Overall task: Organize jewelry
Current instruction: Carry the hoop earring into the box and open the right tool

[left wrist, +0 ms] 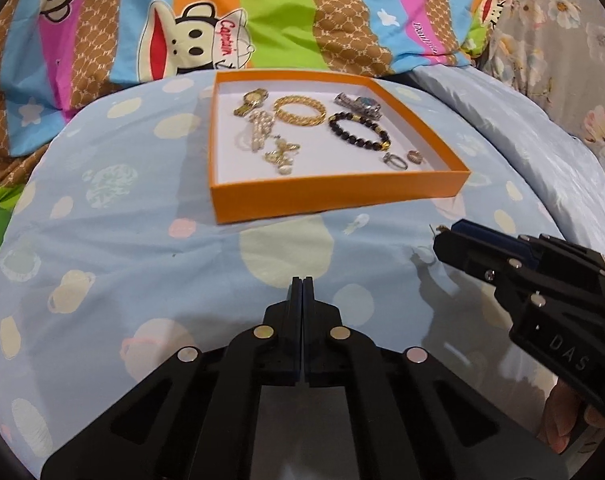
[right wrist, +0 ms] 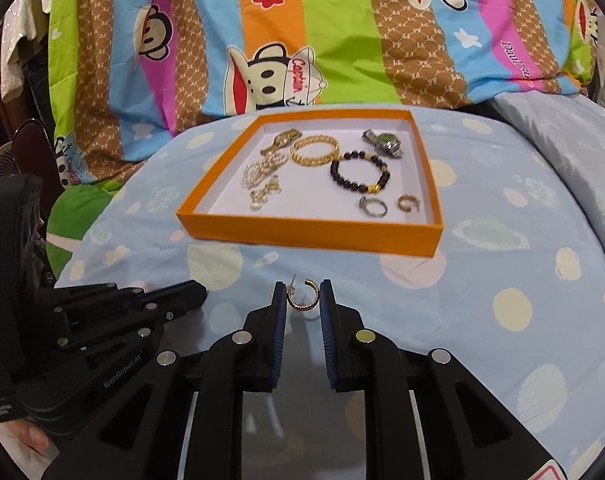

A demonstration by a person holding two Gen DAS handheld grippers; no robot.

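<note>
The right gripper point(right wrist: 302, 294) is pinching a small gold hoop earring point(right wrist: 302, 295) between its blue pads, the hoop's open side and post pointing up toward twelve o'clock, and it is hovering over the pale blue spotted sheet point(right wrist: 482, 288) just short of the orange tray point(right wrist: 308, 236). In the left wrist view the same gripper point(left wrist: 442, 236) is coming in from four o'clock, its tips narrowed with a thin wire of the earring poking out at the tip. The left gripper point(left wrist: 303, 284) is clenched tight with nothing between its fingers, sitting at six o'clock of its own view over the sheet; in the right wrist view it point(right wrist: 200, 290) is lying at nine o'clock of the earring, well apart from it. The tray is sitting at twelve o'clock from both grippers and is holding a gold watch point(right wrist: 282, 141) at its eleven o'clock corner, a silver watch point(right wrist: 384, 144) at one o'clock, a gold bangle point(right wrist: 314, 151) between them, a dark bead bracelet point(right wrist: 360, 172) just beside the bangle, a pearl strand point(right wrist: 260, 168) at nine o'clock, a small gold trinket point(right wrist: 264, 194) below it, a silver ring point(right wrist: 372, 205) and a second gold hoop earring point(right wrist: 407, 202) at five o'clock. A bright cartoon monkey quilt point(right wrist: 302, 40) is filling the background.
</note>
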